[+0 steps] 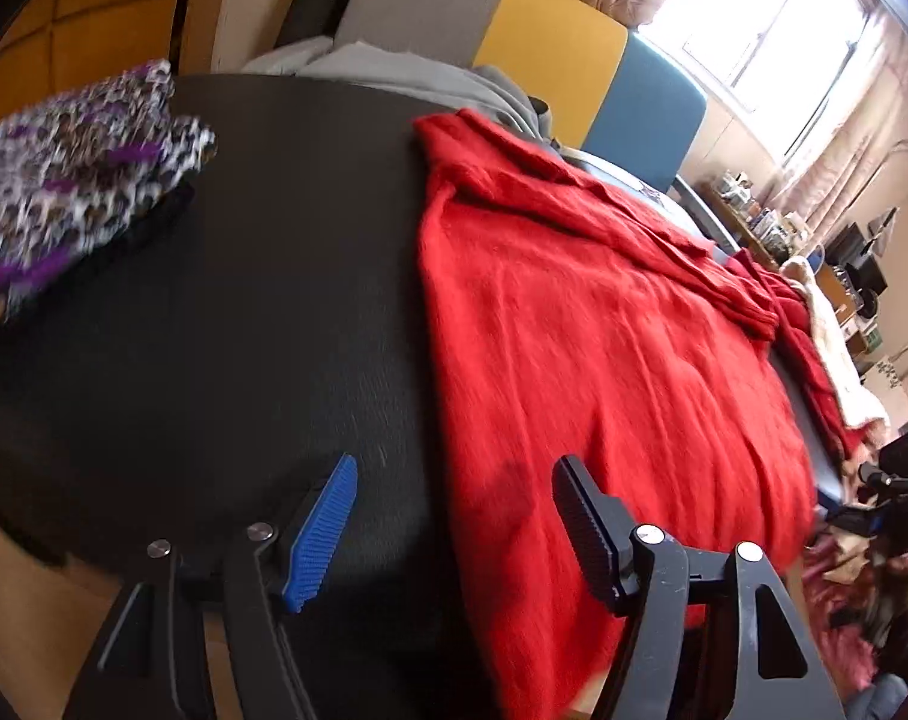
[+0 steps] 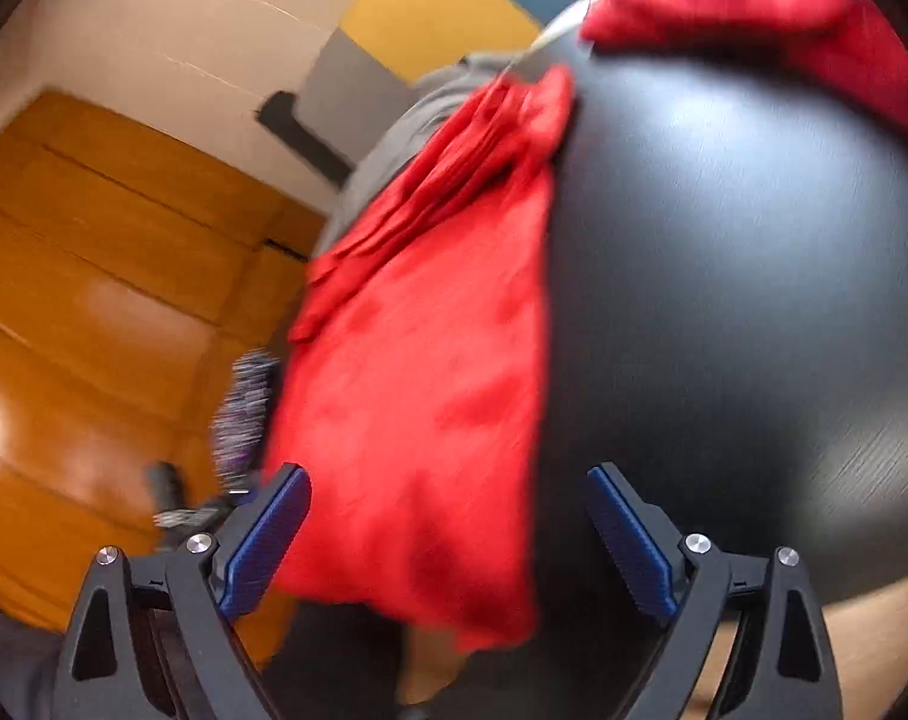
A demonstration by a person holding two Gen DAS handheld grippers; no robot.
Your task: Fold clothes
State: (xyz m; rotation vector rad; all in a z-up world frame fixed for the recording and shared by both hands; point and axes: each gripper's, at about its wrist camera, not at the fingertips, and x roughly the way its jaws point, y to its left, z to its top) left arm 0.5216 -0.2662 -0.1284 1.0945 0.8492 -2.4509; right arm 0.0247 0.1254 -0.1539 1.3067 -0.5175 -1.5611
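A red garment (image 1: 604, 336) lies spread on the black table (image 1: 262, 312), its near edge at the table's front. My left gripper (image 1: 454, 474) is open and empty, just above the garment's left near edge. In the right wrist view the red garment (image 2: 418, 396) hangs over the black table's (image 2: 754, 276) edge. My right gripper (image 2: 448, 480) is open and empty, close above its hanging end. The right view is blurred.
A folded leopard-print garment (image 1: 76, 186) lies at the table's far left. Grey clothes (image 1: 406, 78) lie at the back before grey, yellow and blue panels (image 1: 550, 54). Clutter and shelves stand at the right. A wooden floor (image 2: 94, 300) lies beside the table.
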